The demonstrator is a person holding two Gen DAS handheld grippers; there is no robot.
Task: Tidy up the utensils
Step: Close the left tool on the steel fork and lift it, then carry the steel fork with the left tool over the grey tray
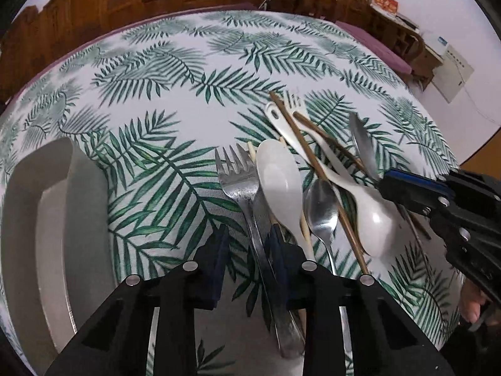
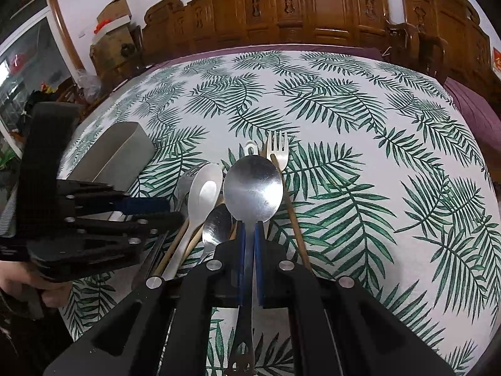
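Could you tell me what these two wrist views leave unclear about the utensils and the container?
- Left wrist view: the metal fork handle runs between the left gripper fingers; contact is unclear.
- Left wrist view: the white container is cut off by the edge.
- Right wrist view: the large metal spoon covers the pile behind; the right gripper clamps its handle.

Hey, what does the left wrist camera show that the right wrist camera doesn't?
Only the left wrist view: the left gripper open astride the metal fork.

Only the right wrist view: the right gripper shut on the large metal spoon.

Both: the grey tray, white spoon and brown chopsticks on the leaf-print tablecloth.
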